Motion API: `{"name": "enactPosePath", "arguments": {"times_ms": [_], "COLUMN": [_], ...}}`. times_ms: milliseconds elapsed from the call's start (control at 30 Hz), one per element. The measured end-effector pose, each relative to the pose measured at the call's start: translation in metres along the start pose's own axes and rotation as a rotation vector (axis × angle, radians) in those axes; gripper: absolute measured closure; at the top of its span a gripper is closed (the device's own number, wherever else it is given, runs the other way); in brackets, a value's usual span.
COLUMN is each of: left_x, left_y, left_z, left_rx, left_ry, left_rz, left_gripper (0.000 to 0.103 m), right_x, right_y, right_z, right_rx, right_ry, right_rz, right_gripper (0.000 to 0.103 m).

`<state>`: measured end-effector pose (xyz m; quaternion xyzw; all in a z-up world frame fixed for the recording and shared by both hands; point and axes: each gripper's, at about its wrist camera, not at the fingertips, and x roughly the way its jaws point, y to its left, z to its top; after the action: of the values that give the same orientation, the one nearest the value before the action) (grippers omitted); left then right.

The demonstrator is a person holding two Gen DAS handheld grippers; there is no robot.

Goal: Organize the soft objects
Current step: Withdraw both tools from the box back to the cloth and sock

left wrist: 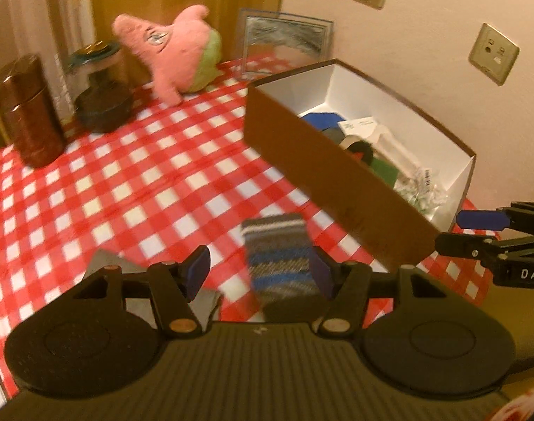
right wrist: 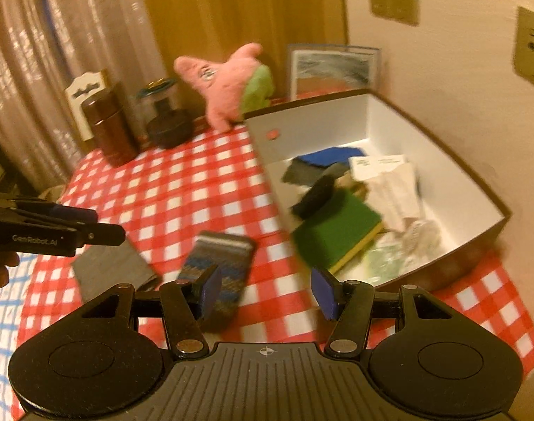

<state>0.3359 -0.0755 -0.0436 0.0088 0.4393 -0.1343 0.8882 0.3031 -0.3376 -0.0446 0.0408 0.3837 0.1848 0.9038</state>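
Observation:
A striped blue-grey sock [left wrist: 279, 256] lies folded on the red checked tablecloth [left wrist: 126, 182], in front of a brown box [left wrist: 337, 182] with white inside. My left gripper [left wrist: 261, 270] is open just above the sock, which sits by its right finger. My right gripper [right wrist: 267, 289] is open and empty above the cloth between the sock [right wrist: 219, 266] and the box [right wrist: 484, 189]. The box holds a green-and-yellow sponge [right wrist: 337, 231], blue and grey cloths and white packets. A pink starfish plush [left wrist: 172, 52] stands at the back.
A flat grey cloth [right wrist: 109, 266] lies left of the sock. A brown canister [left wrist: 26, 108], a dark round pot [left wrist: 103, 108] and a glass jar stand at the back left. A framed picture [left wrist: 284, 40] leans on the wall behind the box.

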Motion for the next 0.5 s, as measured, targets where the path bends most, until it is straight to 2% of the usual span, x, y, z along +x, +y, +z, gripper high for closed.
{"name": "enactPosePath", "arguments": {"times_ms": [500], "left_x": [-0.022], "left_y": [0.049], "left_z": [-0.053], "left_rx": [-0.120], "left_ry": [0.039], "left_rz": [0.078], "left_gripper": [0.043], "right_x": [0.032], "right_y": [0.059], "right_z": [-0.020], "right_rx": [-0.078], "right_ry": [0.080], "right_rz": [0.089], "right_gripper": [0.046]}}
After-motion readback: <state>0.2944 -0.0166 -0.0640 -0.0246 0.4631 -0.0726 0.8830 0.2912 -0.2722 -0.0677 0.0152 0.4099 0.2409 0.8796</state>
